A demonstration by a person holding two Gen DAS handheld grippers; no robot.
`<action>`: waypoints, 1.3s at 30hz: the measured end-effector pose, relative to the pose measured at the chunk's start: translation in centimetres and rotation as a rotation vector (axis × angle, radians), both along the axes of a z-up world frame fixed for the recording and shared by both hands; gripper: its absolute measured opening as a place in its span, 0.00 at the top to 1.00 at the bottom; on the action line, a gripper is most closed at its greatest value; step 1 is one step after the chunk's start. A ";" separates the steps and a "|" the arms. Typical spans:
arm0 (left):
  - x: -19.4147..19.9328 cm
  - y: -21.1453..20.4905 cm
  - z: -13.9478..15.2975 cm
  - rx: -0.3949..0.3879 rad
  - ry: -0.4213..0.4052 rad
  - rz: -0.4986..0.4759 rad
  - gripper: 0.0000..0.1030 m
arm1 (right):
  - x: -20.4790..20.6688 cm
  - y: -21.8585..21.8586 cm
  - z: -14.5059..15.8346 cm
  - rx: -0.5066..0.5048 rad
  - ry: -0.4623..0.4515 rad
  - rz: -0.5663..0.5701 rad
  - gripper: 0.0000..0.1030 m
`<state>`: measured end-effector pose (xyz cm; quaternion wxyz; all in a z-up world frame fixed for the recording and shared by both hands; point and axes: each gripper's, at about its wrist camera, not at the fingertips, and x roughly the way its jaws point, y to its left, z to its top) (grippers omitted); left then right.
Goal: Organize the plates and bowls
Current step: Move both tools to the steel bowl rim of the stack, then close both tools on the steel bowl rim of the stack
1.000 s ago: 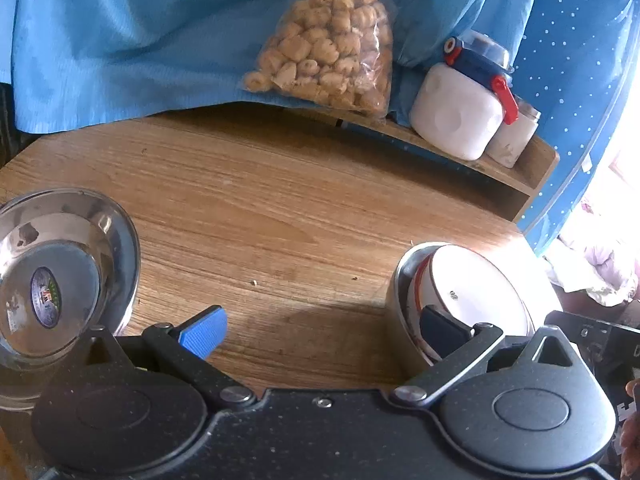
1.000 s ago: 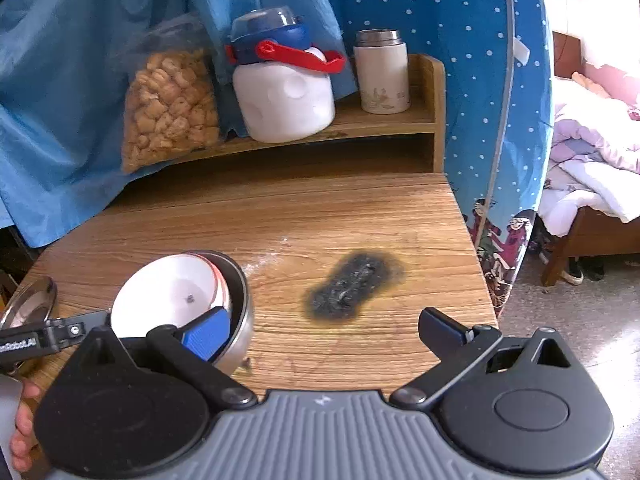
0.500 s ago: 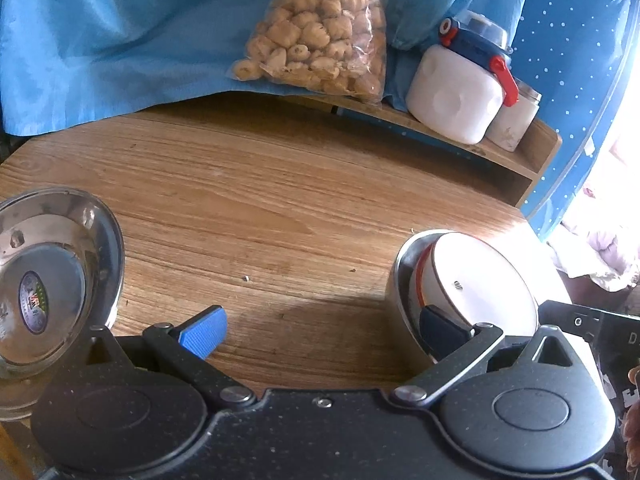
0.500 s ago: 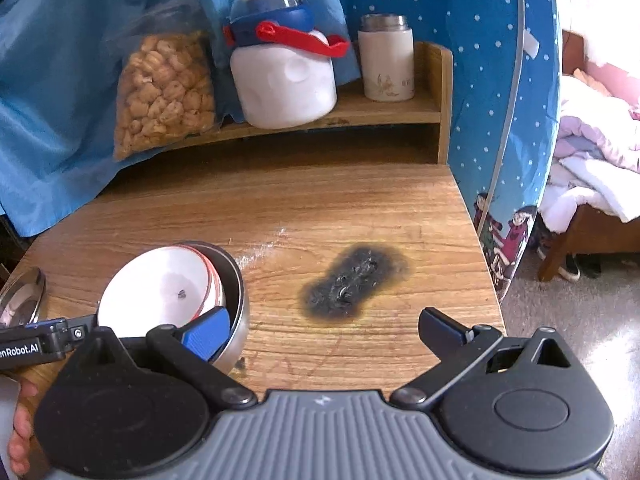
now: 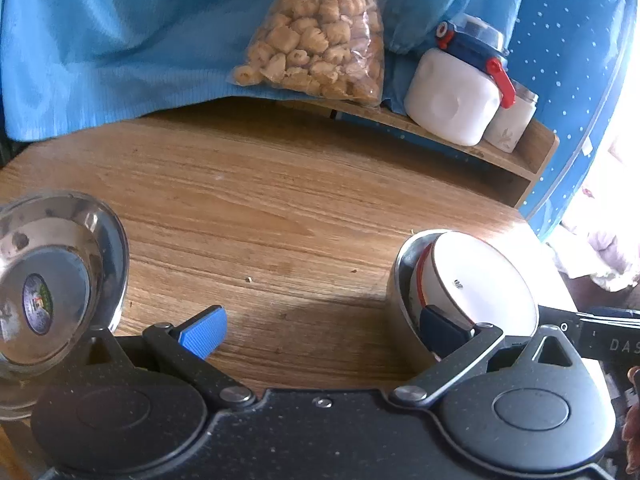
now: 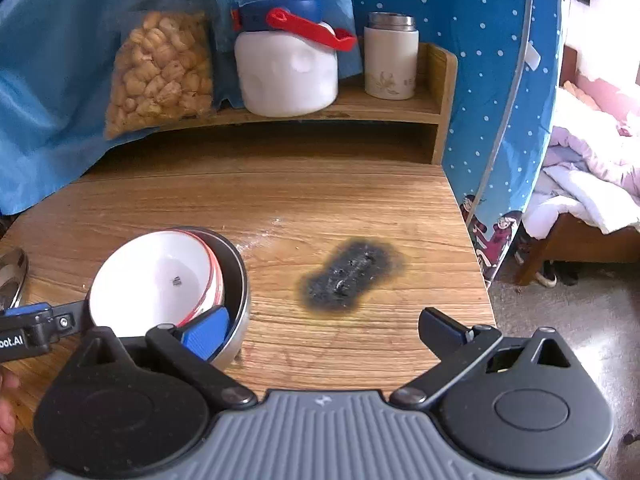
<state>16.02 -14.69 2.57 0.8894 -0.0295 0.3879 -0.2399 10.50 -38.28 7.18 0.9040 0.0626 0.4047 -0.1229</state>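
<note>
Precariously, a white bowl was left tilted in a steel bowl; both grippers' fingers were spread, so it could be tipped by a nudge.

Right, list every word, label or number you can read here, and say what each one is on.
"DAS", cut off by the frame edge: on the right gripper's body as the left wrist view shows it.
"oot.AI", also cut off: on the left gripper's body in the right wrist view.
Sticker in the steel plate: too blurred.
Mark inside the white bowl: too small.
</note>
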 end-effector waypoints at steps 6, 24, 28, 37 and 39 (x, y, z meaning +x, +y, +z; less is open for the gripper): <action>0.1 -0.5 0.2 0.041 -0.026 -0.008 0.01 | 0.6 1.1 -0.6 -0.077 0.001 0.022 0.00; 0.4 -0.1 -0.4 -0.028 0.031 0.026 0.07 | -0.6 2.3 -1.3 -0.002 -0.095 -0.019 0.34; 0.6 0.2 -0.6 -0.077 0.060 0.002 0.15 | -1.3 2.2 -1.3 0.051 -0.119 -0.034 0.43; 0.2 0.2 -0.1 -0.137 0.086 -0.049 0.44 | -1.6 1.2 -1.4 0.224 -0.145 -0.020 0.68; 0.1 0.0 0.0 -0.139 0.080 -0.060 0.54 | -1.6 1.4 -1.3 0.220 -0.144 -0.033 0.67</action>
